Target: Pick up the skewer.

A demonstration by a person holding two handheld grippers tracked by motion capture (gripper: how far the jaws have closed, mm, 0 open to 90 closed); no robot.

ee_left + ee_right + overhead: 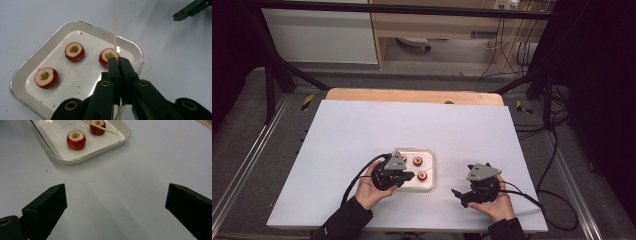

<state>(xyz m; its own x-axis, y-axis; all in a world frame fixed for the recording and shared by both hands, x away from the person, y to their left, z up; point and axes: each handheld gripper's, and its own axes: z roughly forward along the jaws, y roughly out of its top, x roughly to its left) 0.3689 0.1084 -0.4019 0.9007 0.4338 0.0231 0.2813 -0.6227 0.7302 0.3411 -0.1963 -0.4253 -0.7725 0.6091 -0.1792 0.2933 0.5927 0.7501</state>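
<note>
No brand, label or writing can be read on any item.

A white tray (pixel 30 66) with a shiny metal rim sits on the counter (pixel 362 130), toward the near edge and slightly left of its middle. The tray holds three red fruit pieces, each cored with a pale hollow centre. In the left gripper view, one fruit piece (pixel 46 77) lies near the tray's near-left corner, a second fruit piece (pixel 74 51) lies toward the middle, and a third fruit piece (pixel 107 57) lies just beside the gripper tips. Small red crumbs are scattered over the tray floor.

The left gripper (pixel 118 60) is over the tray, its jaws pressed together on a thin wooden skewer (pixel 114 30). The skewer runs out past the jaw tips, above the third fruit piece and beyond the tray's far rim.

The right gripper (pixel 116 200) is above bare counter to the right of the tray, near the counter's near edge, well apart from the tray. Its jaws stand wide apart with nothing between them.
</note>
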